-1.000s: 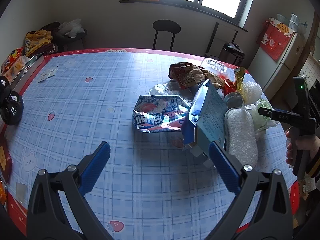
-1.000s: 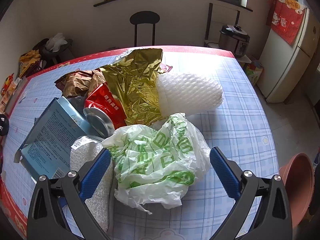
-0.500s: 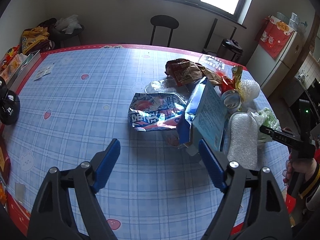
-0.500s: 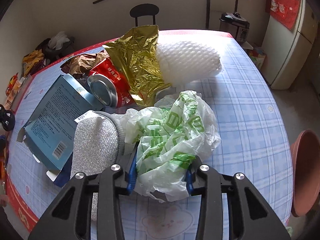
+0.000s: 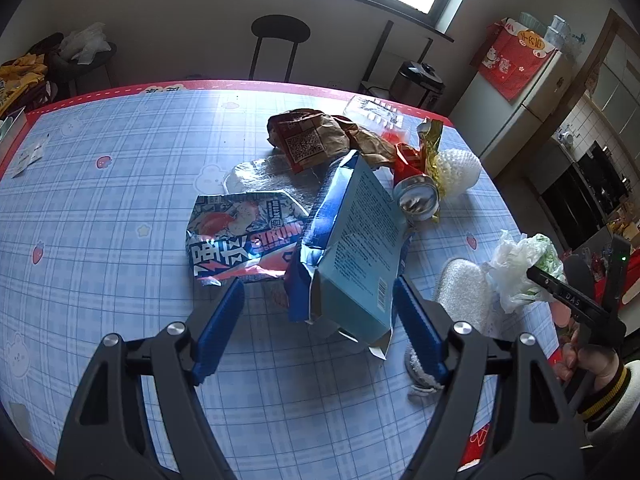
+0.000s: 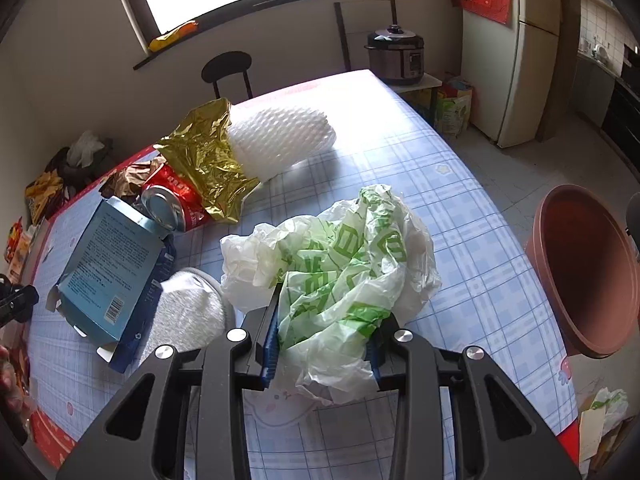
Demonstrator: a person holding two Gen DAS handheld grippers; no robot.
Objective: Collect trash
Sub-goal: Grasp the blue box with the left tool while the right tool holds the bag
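Right gripper (image 6: 322,334): fingers (image 6: 269,340) closed on one crumpled white-and-green bag (image 6: 340,264), held just above the desk (image 6: 460,200) near its right edge. In the left view the same bag (image 5: 520,268) hangs at the gripper's tip over that edge, with the person's hand (image 5: 580,360) gripping the handle below. One brown tub (image 6: 580,264) stands off the desk beyond the right edge, mouth open toward the bag, with bare plaid cloth between them.

Left gripper (image 5: 320,320): fingers (image 5: 218,328) spread wide, holding nothing, poised over the near half of the desk with the opened end of one blue box (image 5: 352,248) between the tips. Whether the pads touch it cannot be told.

Count of remaining items, near to far: one grey foam pad (image 6: 188,316) beside the box; one snack wrapper (image 5: 244,236) left of the box, touching it; one clear film (image 5: 260,176) behind the wrapper; one red can (image 6: 172,204); one gold foil (image 6: 208,160); one white foam net (image 6: 280,140); one brown paper bag (image 5: 316,136).

The left half of the desk is open cloth. One stool (image 5: 280,40) stands past the far edge.
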